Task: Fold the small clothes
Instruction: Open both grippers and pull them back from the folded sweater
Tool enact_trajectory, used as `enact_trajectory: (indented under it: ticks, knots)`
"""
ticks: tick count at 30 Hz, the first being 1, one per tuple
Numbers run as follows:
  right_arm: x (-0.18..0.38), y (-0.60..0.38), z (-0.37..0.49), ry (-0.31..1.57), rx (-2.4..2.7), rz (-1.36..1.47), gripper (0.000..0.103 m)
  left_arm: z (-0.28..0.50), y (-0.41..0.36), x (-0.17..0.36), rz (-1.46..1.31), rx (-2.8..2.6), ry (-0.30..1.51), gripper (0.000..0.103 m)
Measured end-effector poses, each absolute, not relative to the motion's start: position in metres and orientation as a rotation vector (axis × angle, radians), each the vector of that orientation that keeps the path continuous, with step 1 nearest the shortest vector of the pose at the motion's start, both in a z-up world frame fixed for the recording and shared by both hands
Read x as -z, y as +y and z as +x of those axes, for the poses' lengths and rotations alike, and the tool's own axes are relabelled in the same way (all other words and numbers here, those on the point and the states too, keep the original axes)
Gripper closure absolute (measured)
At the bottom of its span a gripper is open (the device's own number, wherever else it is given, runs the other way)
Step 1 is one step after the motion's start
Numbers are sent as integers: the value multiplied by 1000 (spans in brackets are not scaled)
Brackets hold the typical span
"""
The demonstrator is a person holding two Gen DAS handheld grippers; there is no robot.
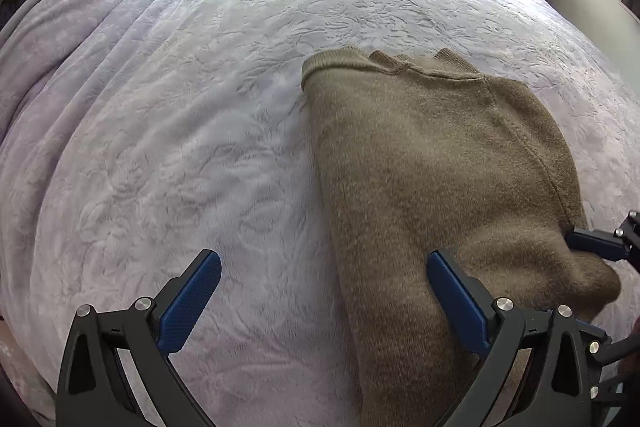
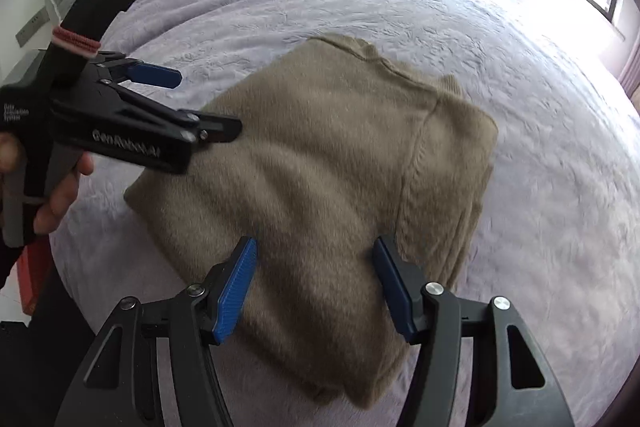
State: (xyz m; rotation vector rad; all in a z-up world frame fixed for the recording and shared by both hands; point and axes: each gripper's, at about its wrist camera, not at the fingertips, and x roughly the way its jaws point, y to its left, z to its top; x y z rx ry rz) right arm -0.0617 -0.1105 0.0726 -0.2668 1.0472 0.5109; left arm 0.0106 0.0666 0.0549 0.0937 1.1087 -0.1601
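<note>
Fuzzy olive-brown knit sweater (image 2: 320,163) is folded into a chunky rectangle, lying flat on the bed. Ribbed collar end sits far from the right claw (image 2: 314,287), near edge right under it.

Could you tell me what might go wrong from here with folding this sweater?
1. The sweater is thick and already layered; open jaws of the right gripper may pinch only the top layer, so the fold slips apart.
2. The plush blanket lies loose beneath, and the left gripper, half over it, could snag it too.
3. The two grippers work close together and might collide.
</note>
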Motion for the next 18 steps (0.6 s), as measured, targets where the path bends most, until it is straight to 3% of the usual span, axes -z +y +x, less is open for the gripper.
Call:
enact_trajectory:
  ticks: [10, 15, 18]
  knots:
    - [-111, -109, -94, 930, -526, -219, 38, -18, 71, -70, 106, 123, 1058, 0]
    - [-70, -110, -73, 1059, -476, -177, 39, -16, 78, -56, 30, 150, 1091, 0]
    - [-65, -123, -76, 1042, -493, -105, 39, -21, 71, -55, 74, 137, 1067, 0]
